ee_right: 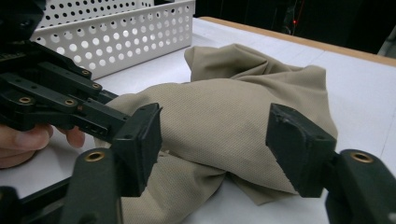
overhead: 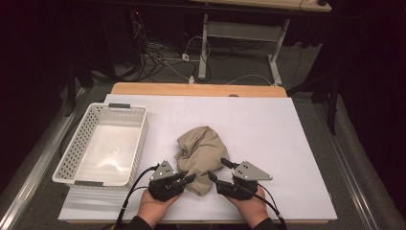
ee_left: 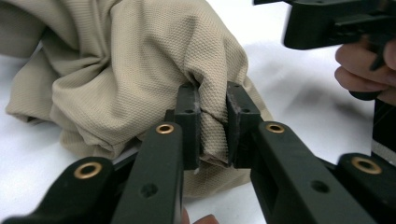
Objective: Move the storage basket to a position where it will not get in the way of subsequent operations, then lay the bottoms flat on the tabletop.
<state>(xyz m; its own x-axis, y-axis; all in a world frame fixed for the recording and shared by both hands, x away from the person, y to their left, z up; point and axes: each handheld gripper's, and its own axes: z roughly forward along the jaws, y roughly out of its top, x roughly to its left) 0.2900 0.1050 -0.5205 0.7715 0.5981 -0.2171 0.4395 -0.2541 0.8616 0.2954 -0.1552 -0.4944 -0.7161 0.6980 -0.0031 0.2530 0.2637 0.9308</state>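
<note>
Left gripper [ee_left: 213, 126] jaws clamped on beige cloth [ee_left: 140, 70] fold, right gripper [ee_right: 215, 140] jaws apart astride it (basket [overhead: 103, 143] beside).

One crumpled beige cloth [overhead: 201, 155] lies on one white-covered table [overhead: 287, 143], and one white perforated basket [overhead: 103, 143] stands beside it. Two black grippers are at work, the left gripper [overhead: 189, 178] and the right gripper [overhead: 218, 172], one in each of the person's two hands, and each has two jaws and one grey three-cornered plate on top. Beyond the table, on the floor, there is a tangle of cables too many to count.
</note>
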